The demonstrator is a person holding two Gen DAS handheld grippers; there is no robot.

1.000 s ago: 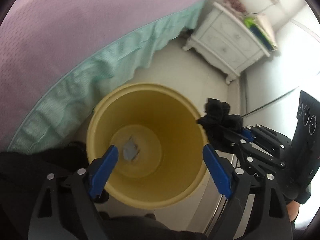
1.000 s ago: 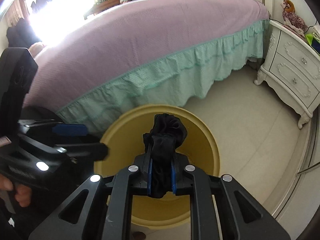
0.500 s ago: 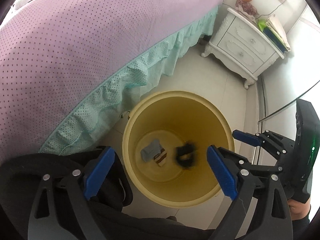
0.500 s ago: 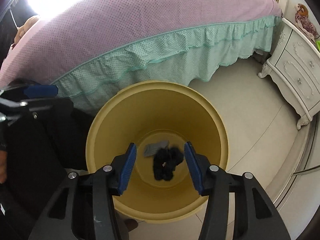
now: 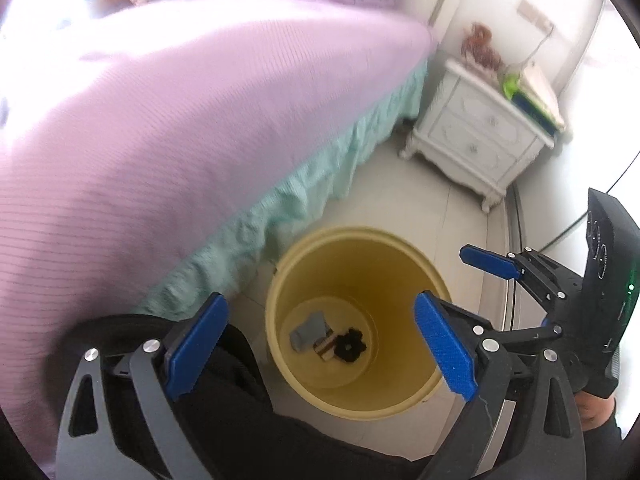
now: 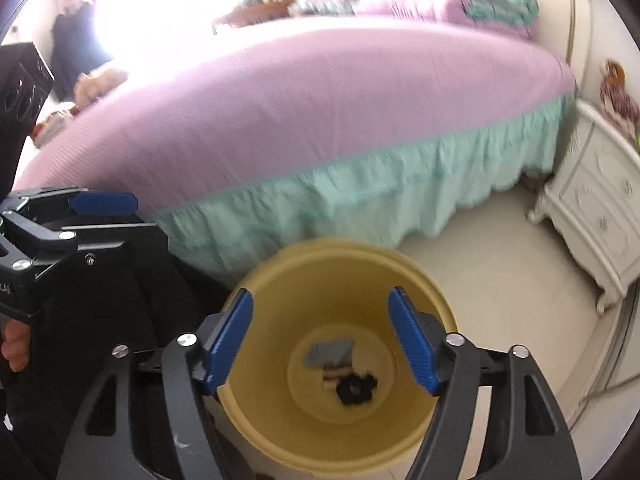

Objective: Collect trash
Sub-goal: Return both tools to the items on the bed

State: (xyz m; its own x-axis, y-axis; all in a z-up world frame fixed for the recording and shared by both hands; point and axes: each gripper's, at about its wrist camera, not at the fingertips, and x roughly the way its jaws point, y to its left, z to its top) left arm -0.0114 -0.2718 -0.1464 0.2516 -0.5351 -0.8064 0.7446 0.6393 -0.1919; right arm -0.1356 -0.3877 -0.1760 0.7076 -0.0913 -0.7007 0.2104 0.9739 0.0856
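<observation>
Bedroom floor, pale tile, beside a bed; both my cameras look down into the yellow bin [image 6: 280, 280]

Trash: black crumpled wad [image 6: 356, 389] lies on the bin's bottom, under and ahead of my right gripper [image 6: 320, 340], touching a small brown-striped scrap [image 6: 334, 372]; a grey scrap [image 6: 328, 353] just beyond those. Same three show from the left camera

Right gripper: jaws opening, nothing between the blue pads, only the bin's inside seen through the gap

Left gripper [image 5: 320, 344]: spread wide, empty, hanging above the bin's near rim; a hand [image 6: 16, 344] grips its handle at my left edge

Farther out: bed [image 6: 320, 112] with purple cover and green frill beyond the bin; white nightstand [image 6: 600, 208] off to the right with a doll [image 6: 616, 92] on top; dark clothing under the left gripper
</observation>
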